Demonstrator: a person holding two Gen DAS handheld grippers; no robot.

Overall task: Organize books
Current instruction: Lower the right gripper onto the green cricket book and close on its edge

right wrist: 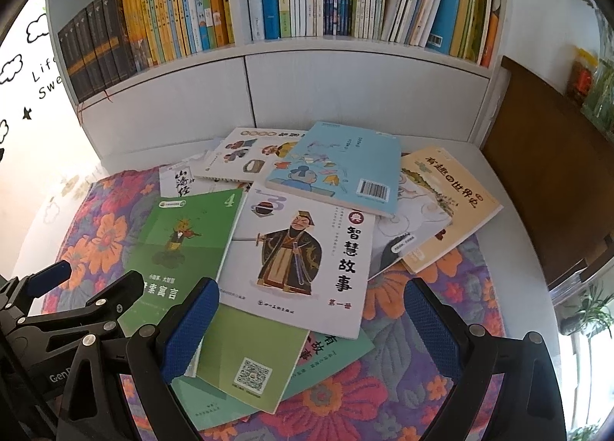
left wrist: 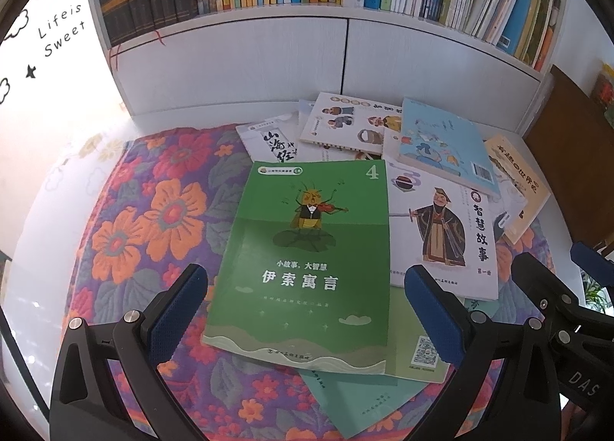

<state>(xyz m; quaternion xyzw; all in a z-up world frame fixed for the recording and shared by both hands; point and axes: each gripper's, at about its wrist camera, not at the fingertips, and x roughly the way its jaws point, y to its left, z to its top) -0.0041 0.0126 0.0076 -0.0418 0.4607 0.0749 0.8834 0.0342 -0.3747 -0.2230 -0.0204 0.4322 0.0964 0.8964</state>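
Observation:
Several books lie in a loose heap on a floral cloth [left wrist: 153, 218]. A green book [left wrist: 307, 260] with a violin-playing insect lies on top at the left, also seen as the green book [right wrist: 180, 249]. Beside it is a white book [right wrist: 303, 253] with a robed figure, the same white book [left wrist: 441, 234]. A light blue book [right wrist: 337, 168] and a tan book [right wrist: 449, 203] lie farther back. My left gripper [left wrist: 307, 310] hovers open over the green book's lower half. My right gripper [right wrist: 311, 322] is open above the white book's near edge. Neither holds anything.
A white bookshelf [left wrist: 345, 15] packed with upright books stands behind the heap, with closed cabinet doors [right wrist: 345, 96] under it. A brown board [right wrist: 545, 180] leans at the right. A bright window with cloud stickers [left wrist: 38, 57] is at the left. The right gripper's body [left wrist: 556, 306] shows in the left wrist view.

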